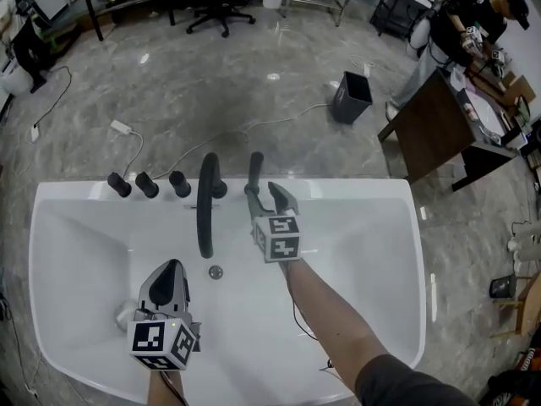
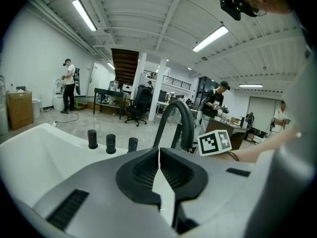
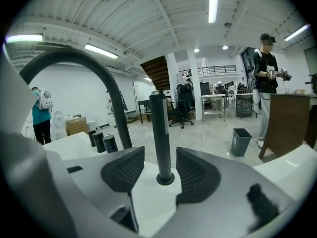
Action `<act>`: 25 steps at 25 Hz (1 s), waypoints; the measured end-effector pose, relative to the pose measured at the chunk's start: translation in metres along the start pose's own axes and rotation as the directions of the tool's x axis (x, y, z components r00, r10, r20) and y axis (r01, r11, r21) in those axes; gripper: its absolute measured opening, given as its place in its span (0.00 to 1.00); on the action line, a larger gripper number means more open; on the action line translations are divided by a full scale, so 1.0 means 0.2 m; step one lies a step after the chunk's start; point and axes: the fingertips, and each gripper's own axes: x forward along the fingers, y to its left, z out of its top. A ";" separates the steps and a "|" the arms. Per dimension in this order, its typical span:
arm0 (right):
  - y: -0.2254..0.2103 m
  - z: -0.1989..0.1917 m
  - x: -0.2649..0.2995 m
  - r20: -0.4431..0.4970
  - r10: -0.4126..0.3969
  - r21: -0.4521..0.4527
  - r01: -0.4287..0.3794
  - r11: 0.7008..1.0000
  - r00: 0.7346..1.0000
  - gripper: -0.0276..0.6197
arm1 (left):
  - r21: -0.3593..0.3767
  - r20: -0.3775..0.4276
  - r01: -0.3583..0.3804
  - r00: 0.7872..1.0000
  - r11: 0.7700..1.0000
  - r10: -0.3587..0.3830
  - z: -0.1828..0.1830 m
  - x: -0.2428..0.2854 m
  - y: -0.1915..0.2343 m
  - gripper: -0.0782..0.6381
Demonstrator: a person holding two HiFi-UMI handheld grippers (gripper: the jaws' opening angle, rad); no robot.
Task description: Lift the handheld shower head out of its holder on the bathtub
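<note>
On the bathtub rim [image 1: 355,189], upright shower head [image 3: 160,128] inside wide-open right tool [image 3: 159,153]; left tool [image 2: 158,150] closed, empty.

**White tub, black fittings**

The bathtub [image 1: 84,252] is seen in plain white. The handheld shower head [image 1: 254,169], curved spout [image 1: 205,214] and three knobs [image 1: 147,184] are finished in black. The left gripper [image 1: 172,269] and right gripper [image 1: 267,198] are cased in grey, with cubes [image 1: 278,237] printed in black-and-white squares. The floor [image 1: 279,100] is veined grey.

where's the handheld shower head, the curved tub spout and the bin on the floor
handheld shower head [image 3: 160,133]: right gripper view, middle of its upright black stem
tub spout [image 1: 204,214]: head view, middle of the arch
bin [image 1: 348,104]: head view, its side wall
</note>
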 end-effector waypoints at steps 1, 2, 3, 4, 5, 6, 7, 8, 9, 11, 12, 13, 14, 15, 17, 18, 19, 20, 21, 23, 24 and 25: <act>0.00 0.00 0.02 -0.001 0.000 -0.016 0.000 1.000 1.000 0.36 | 0.004 -0.003 -0.001 1.000 1.000 0.001 -0.01 0.00 0.00 0.13; 0.00 -0.01 0.04 -0.003 0.001 -0.028 -0.001 1.000 1.000 0.36 | 0.007 -0.007 -0.002 1.000 1.000 0.002 -0.02 0.01 0.01 0.13; 0.00 -0.01 0.06 -0.005 0.000 -0.035 -0.001 0.999 1.000 0.36 | 0.009 -0.008 -0.003 1.000 1.000 0.003 -0.03 0.02 0.01 0.13; 0.00 -0.02 0.07 -0.006 -0.001 -0.037 0.001 0.999 1.000 0.36 | 0.010 -0.009 -0.004 1.000 1.000 0.004 -0.04 0.03 0.01 0.13; -0.01 -0.02 0.09 -0.005 -0.004 -0.036 0.004 0.999 1.000 0.36 | 0.009 -0.008 -0.003 1.000 1.000 0.003 -0.05 0.04 0.01 0.13; -0.02 -0.03 0.10 -0.002 -0.007 -0.034 0.007 0.999 1.000 0.36 | 0.010 -0.006 -0.003 1.000 1.000 0.003 -0.06 0.05 0.01 0.13; -0.02 -0.03 0.11 0.002 -0.008 -0.034 0.008 0.999 1.000 0.36 | 0.011 -0.003 -0.003 1.000 1.000 0.003 -0.06 0.06 0.01 0.13; -0.03 -0.03 0.13 0.007 -0.007 -0.036 0.007 0.999 1.000 0.36 | 0.012 0.002 -0.004 1.000 1.000 0.004 -0.06 0.07 0.01 0.13; -0.03 -0.02 0.14 0.014 -0.004 -0.040 0.004 0.999 1.000 0.36 | 0.013 0.006 -0.006 1.000 1.000 0.005 -0.05 0.07 0.01 0.13; -0.02 -0.02 0.17 0.022 0.005 -0.055 -0.004 0.998 1.000 0.36 | 0.008 0.012 -0.008 1.000 1.000 0.008 -0.05 0.08 0.02 0.13; -0.02 -0.02 0.19 0.018 0.009 -0.068 -0.007 0.998 1.000 0.35 | 0.003 0.012 -0.008 1.000 1.000 0.008 -0.06 0.08 0.02 0.13; -0.02 -0.03 0.20 0.013 0.010 -0.080 -0.009 0.997 1.000 0.35 | 0.000 0.012 -0.008 1.000 1.000 0.008 -0.06 0.09 0.02 0.13; -0.02 -0.03 0.21 0.007 0.009 -0.090 -0.008 0.996 1.000 0.34 | -0.002 0.010 -0.009 1.000 1.000 0.009 -0.07 0.09 0.02 0.13; -0.03 -0.04 0.23 0.002 0.007 -0.094 -0.006 0.996 1.000 0.33 | -0.003 0.007 -0.010 1.000 1.000 0.010 -0.07 0.09 0.02 0.13; -0.03 -0.04 0.26 -0.003 0.004 -0.087 -0.004 0.996 1.000 0.27 | -0.004 -0.003 -0.015 1.000 1.000 0.015 -0.09 0.09 0.03 0.13; -0.02 -0.03 0.27 -0.006 0.002 -0.084 -0.002 0.996 1.000 0.26 | -0.006 -0.006 -0.020 1.000 1.000 0.020 -0.10 0.08 0.04 0.13; -0.02 -0.03 0.28 -0.012 -0.002 -0.084 0.001 0.996 1.000 0.26 | -0.012 -0.008 -0.025 1.000 1.000 0.025 -0.11 0.08 0.05 0.13; -0.02 -0.03 0.28 -0.018 -0.005 -0.087 0.003 0.996 1.000 0.26 | -0.019 -0.009 -0.028 1.000 0.999 0.028 -0.11 0.08 0.06 0.13; -0.02 -0.03 0.28 -0.026 -0.004 -0.089 0.002 0.996 1.000 0.26 | -0.023 -0.011 -0.031 0.999 0.999 0.031 -0.11 0.07 0.07 0.13; -0.01 -0.03 0.28 -0.044 0.006 -0.084 -0.010 0.996 0.999 0.25 | -0.022 -0.016 -0.033 0.999 0.999 0.033 -0.11 0.07 0.08 0.13; 0.00 -0.03 0.27 -0.047 0.014 -0.083 -0.018 0.996 0.999 0.25 | -0.023 -0.017 -0.034 0.999 0.999 0.033 -0.11 0.07 0.08 0.13; 0.00 -0.02 0.25 -0.043 0.021 -0.083 -0.025 0.996 0.999 0.25 | -0.027 -0.016 -0.034 0.999 0.999 0.034 -0.10 0.07 0.08 0.13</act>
